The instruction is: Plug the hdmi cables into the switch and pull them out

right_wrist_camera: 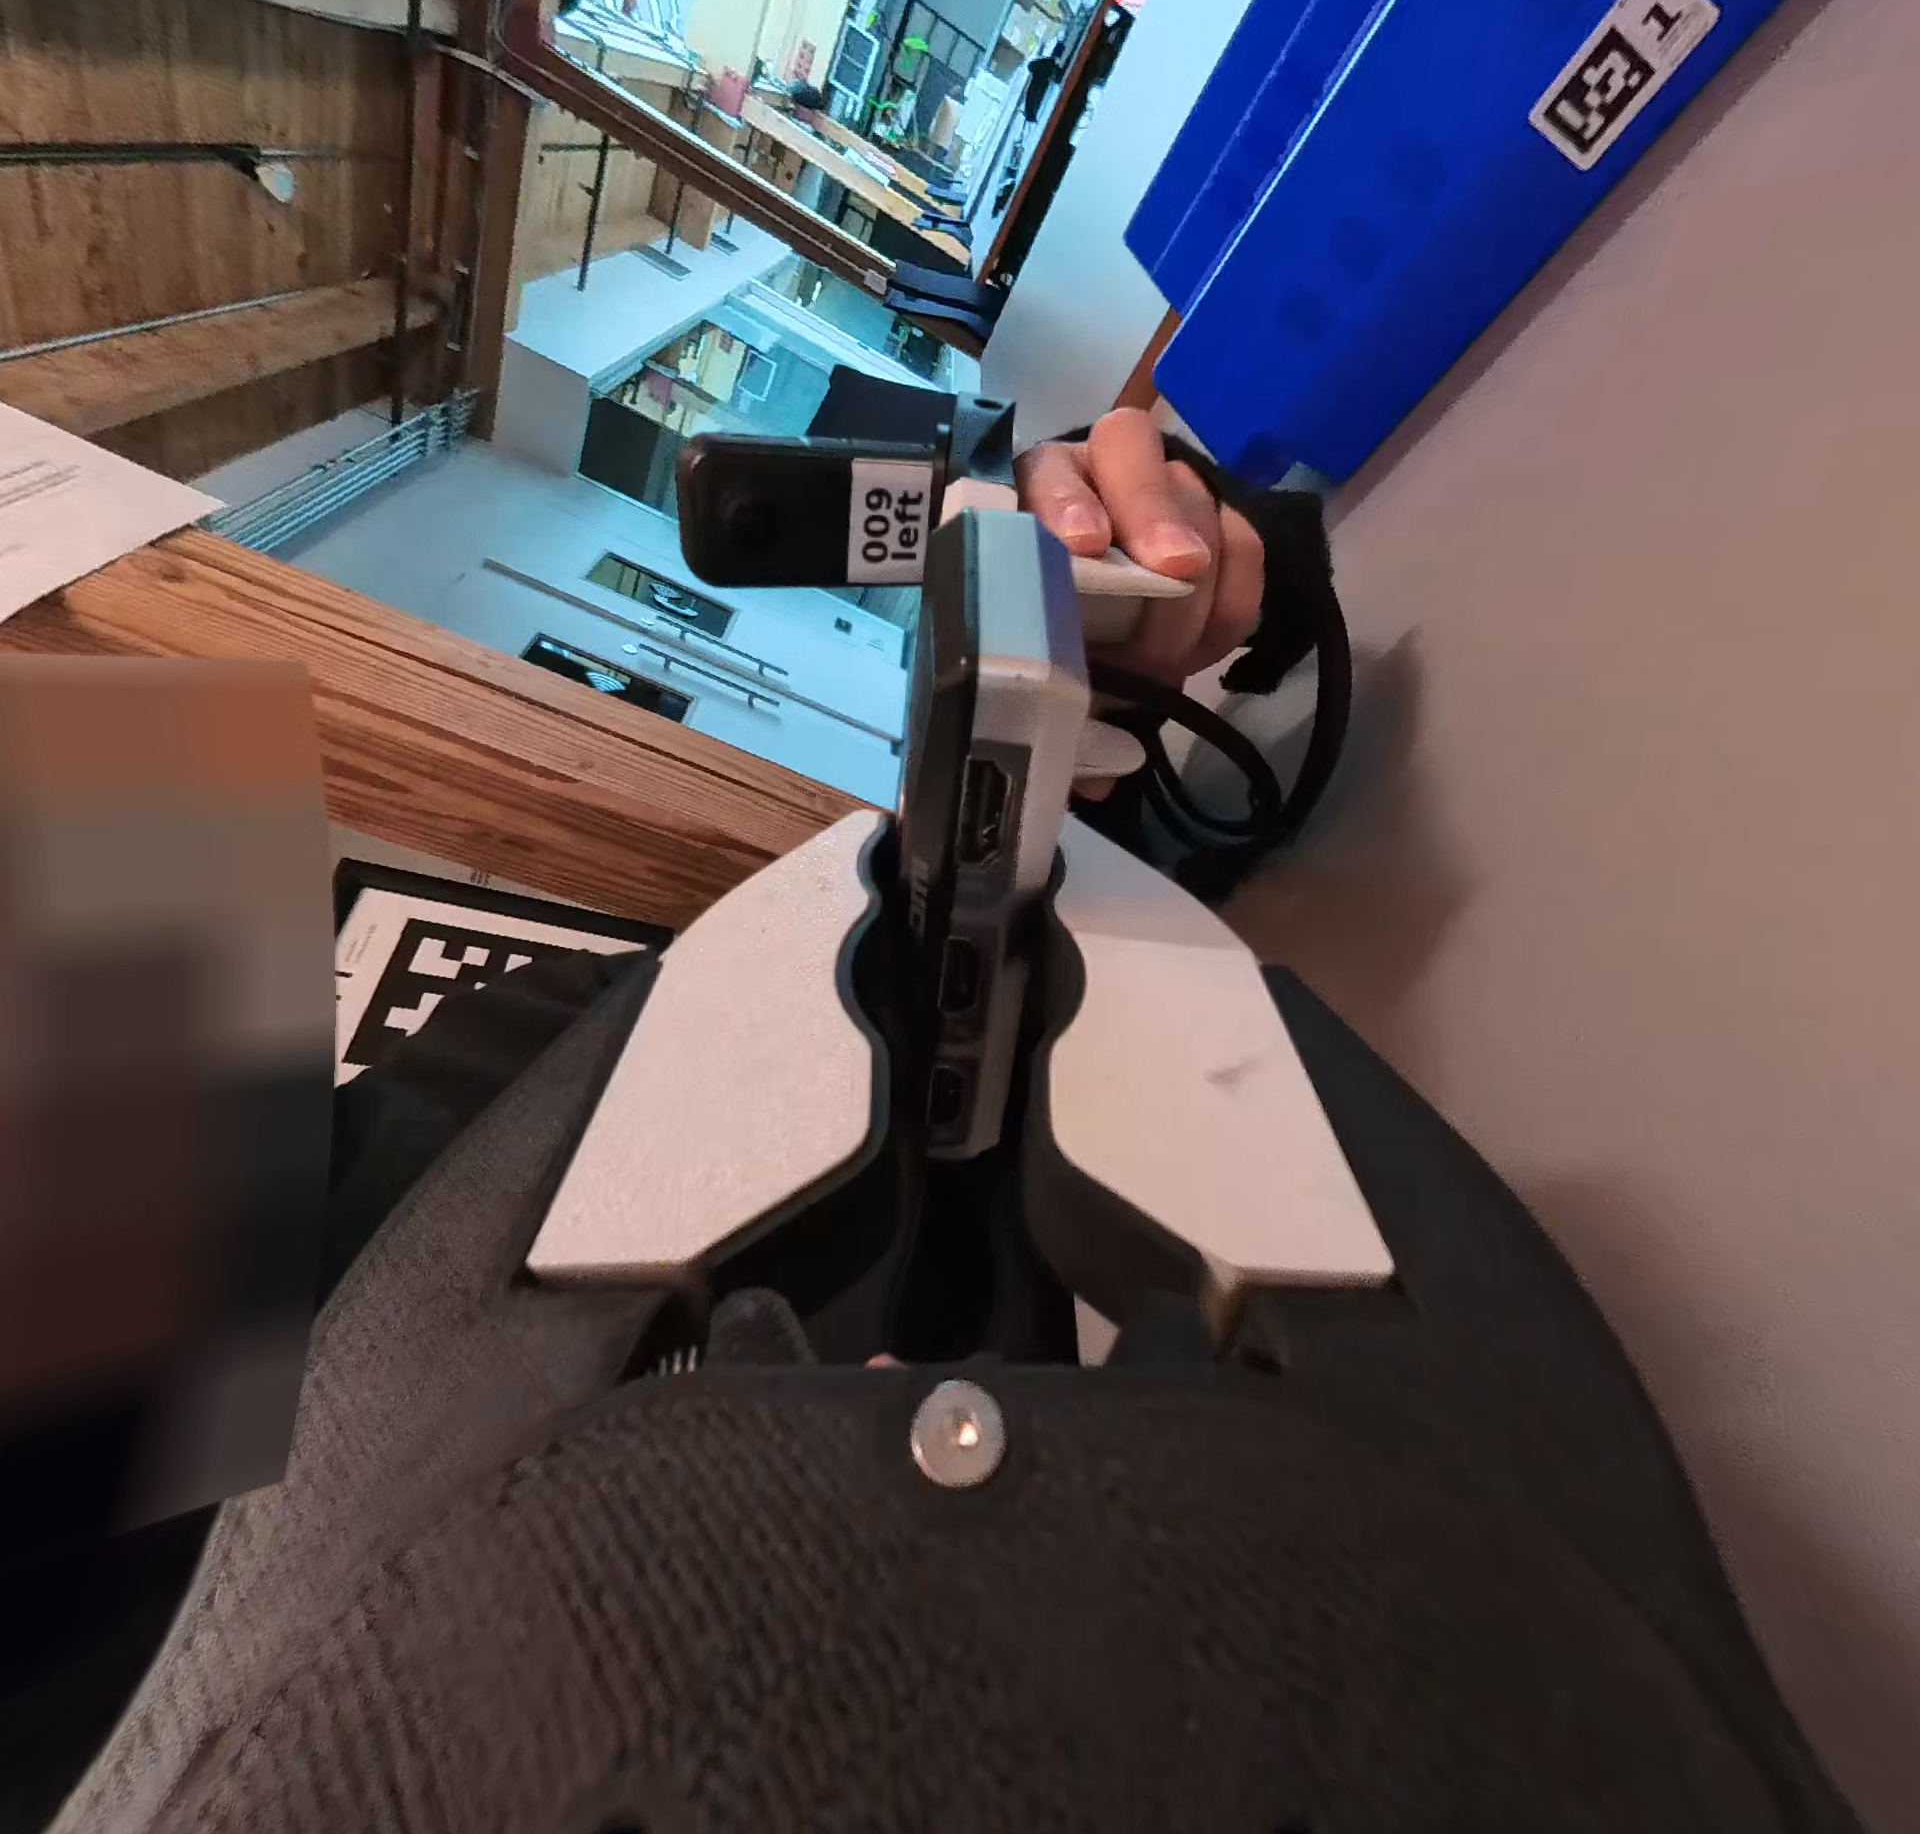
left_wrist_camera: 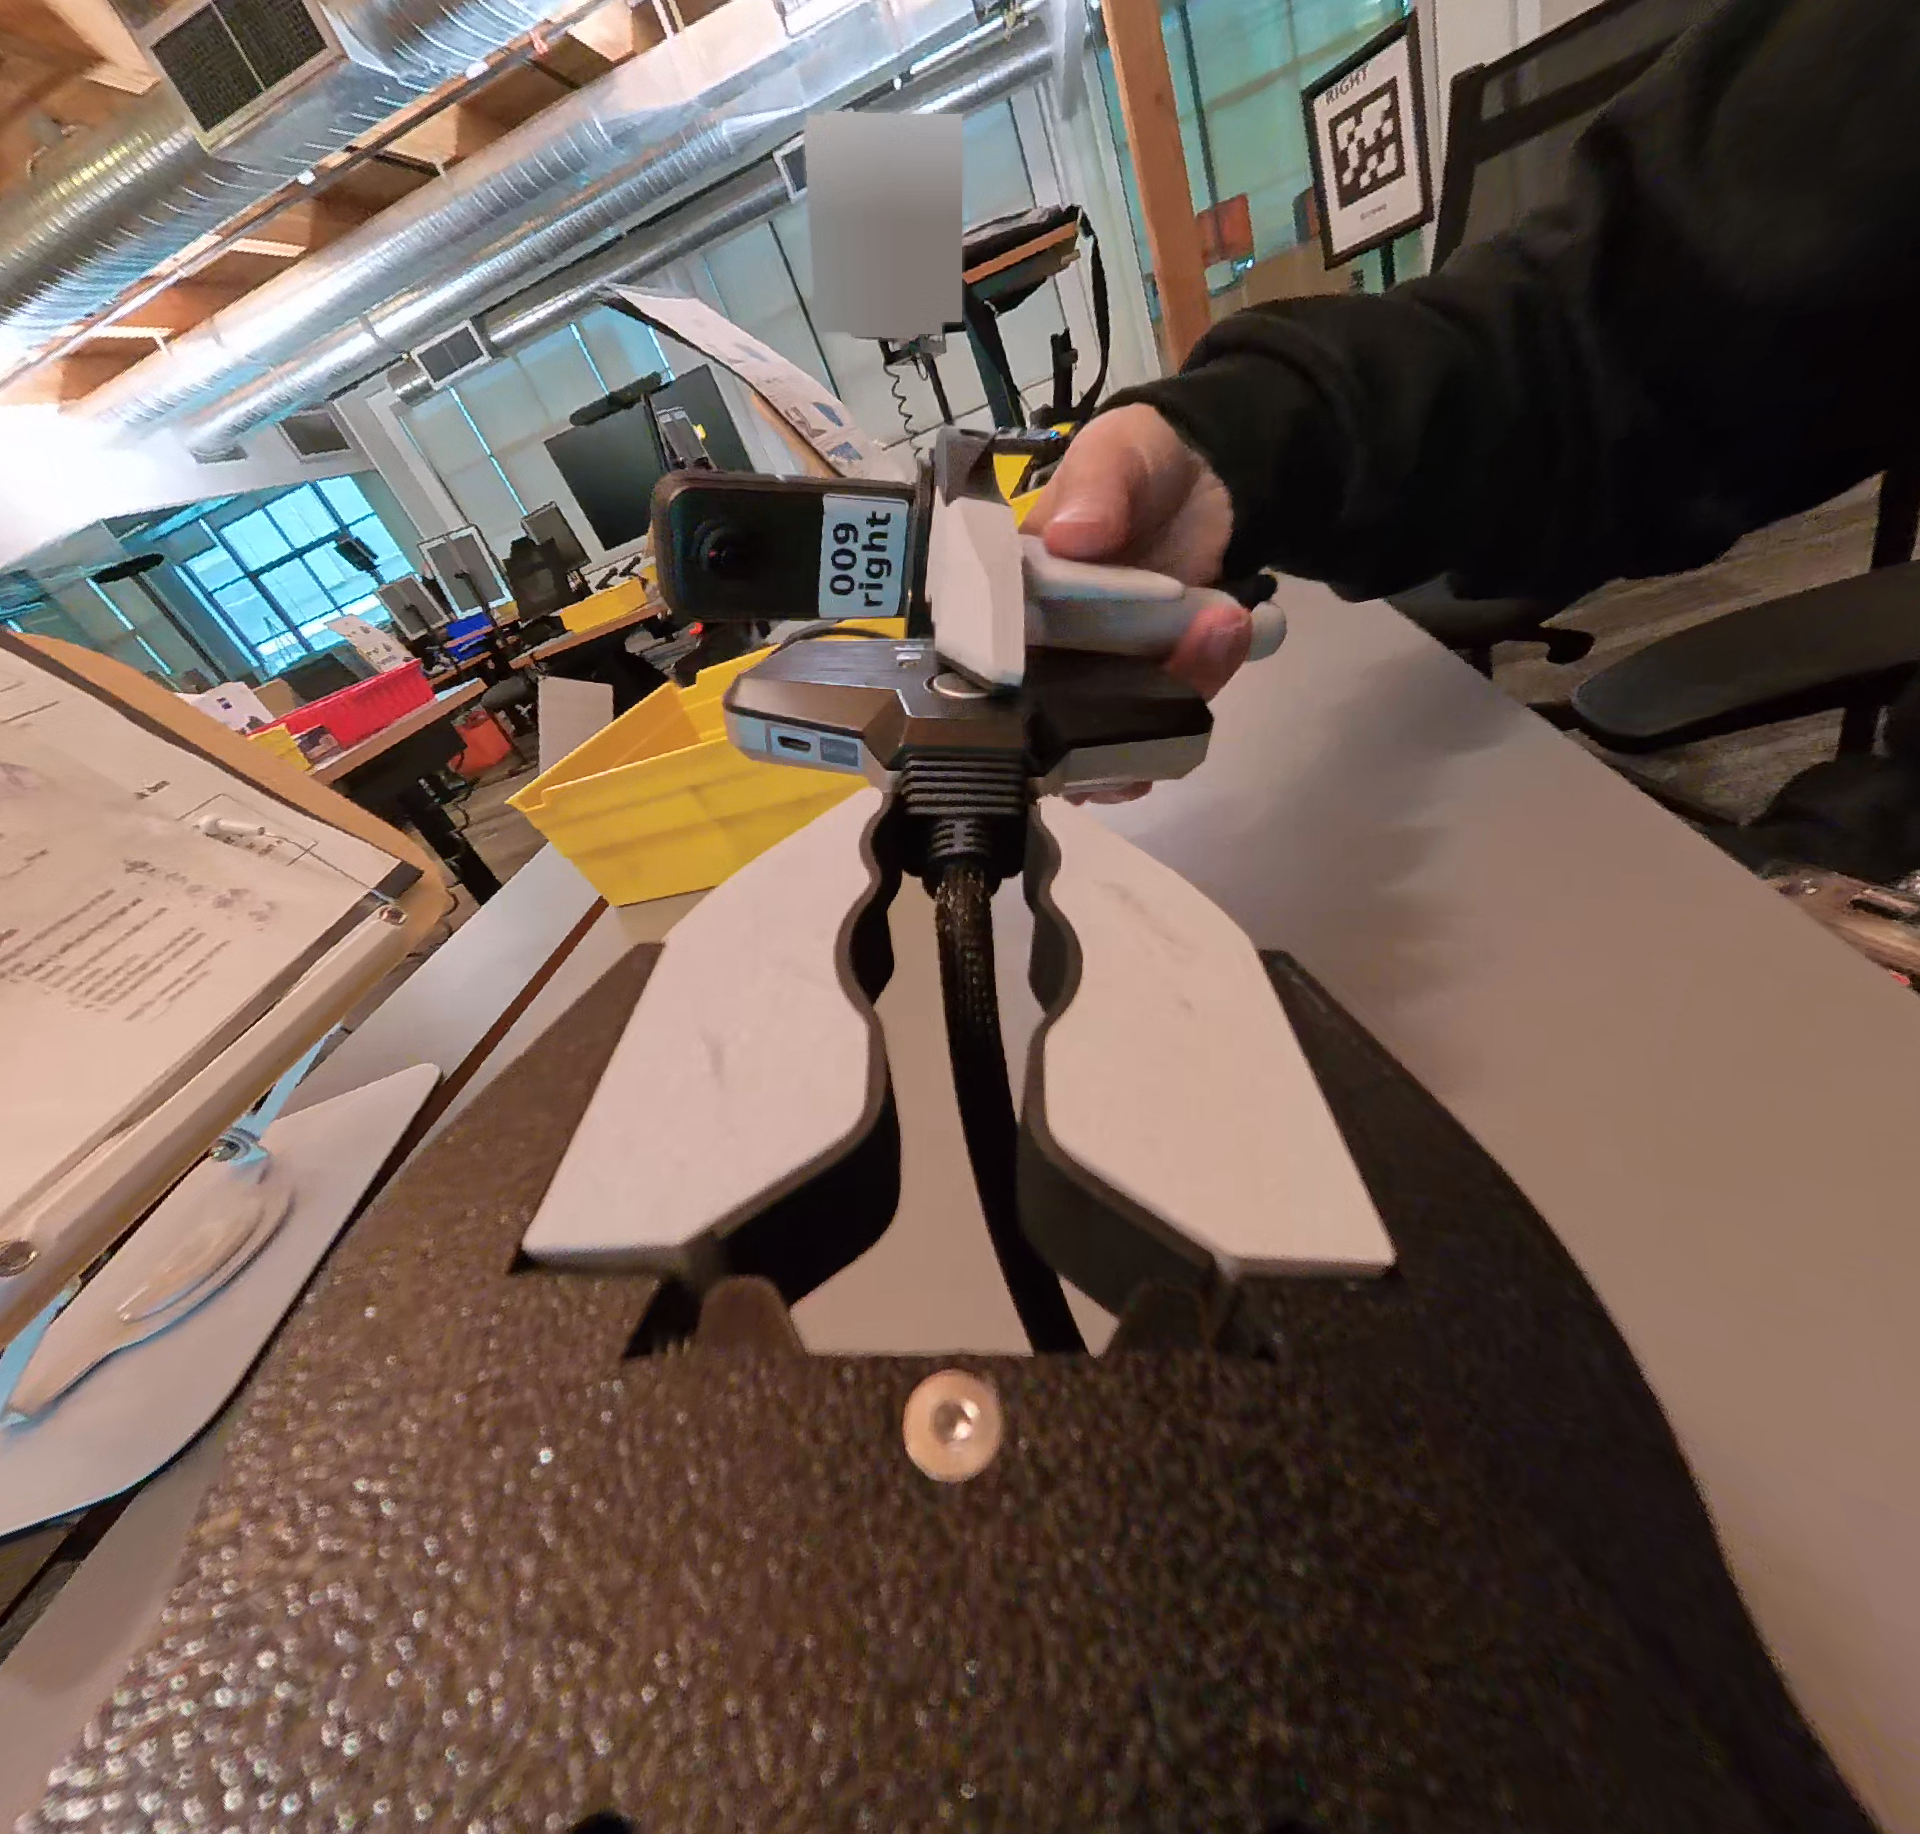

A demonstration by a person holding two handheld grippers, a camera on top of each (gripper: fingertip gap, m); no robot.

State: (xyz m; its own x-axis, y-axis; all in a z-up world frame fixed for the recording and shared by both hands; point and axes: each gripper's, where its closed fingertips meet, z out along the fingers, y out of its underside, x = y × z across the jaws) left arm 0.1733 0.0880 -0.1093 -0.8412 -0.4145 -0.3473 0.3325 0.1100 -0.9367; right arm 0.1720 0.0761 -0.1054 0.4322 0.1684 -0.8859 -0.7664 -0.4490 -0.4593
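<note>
Our left gripper is clamped on the plug of the braided cable, seated in the switch. Our right gripper pinches the switch edgewise, bracing it above the table so the plug can slide.

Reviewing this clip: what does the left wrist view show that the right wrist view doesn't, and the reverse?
Only the left wrist view shows the braided cable's plug held in the left tool at the switch's edge, plus a yellow bin. Only the right wrist view shows the switch's row of empty ports, the right tool clamping it, and a blue bin. Both show the switch and the grey table.
</note>
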